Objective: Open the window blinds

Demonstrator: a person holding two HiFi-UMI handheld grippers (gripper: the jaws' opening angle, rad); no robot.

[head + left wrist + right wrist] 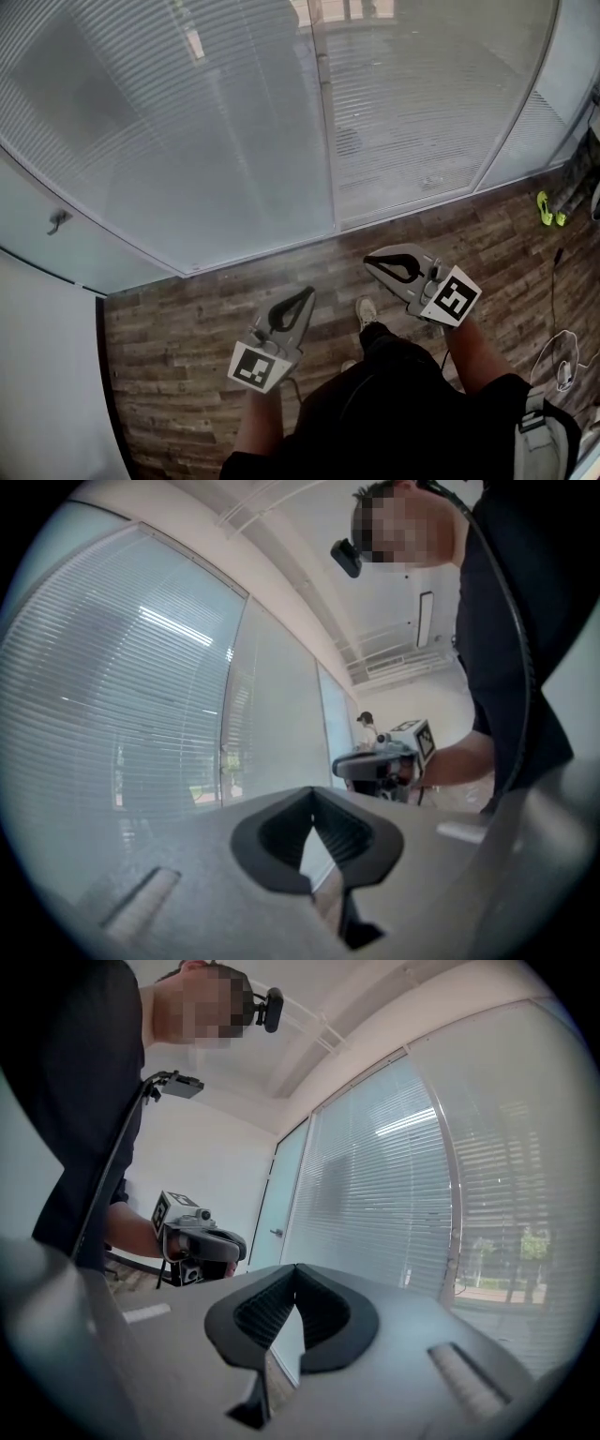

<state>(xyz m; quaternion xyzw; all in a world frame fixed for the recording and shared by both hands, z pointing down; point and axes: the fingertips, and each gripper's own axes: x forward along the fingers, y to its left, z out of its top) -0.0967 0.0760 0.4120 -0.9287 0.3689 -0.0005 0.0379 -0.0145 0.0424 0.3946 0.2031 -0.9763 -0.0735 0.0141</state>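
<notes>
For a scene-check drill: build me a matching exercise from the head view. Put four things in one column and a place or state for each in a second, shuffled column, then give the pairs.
Things
1. blinds
2. right tool
3. floor
4. door handle

Place or state
A. wood-look planks
B. shut, nothing in it
C. lowered over the glass
D. on the pale panel at far left

Pairs: 1-C, 2-B, 3-A, 4-D.
</notes>
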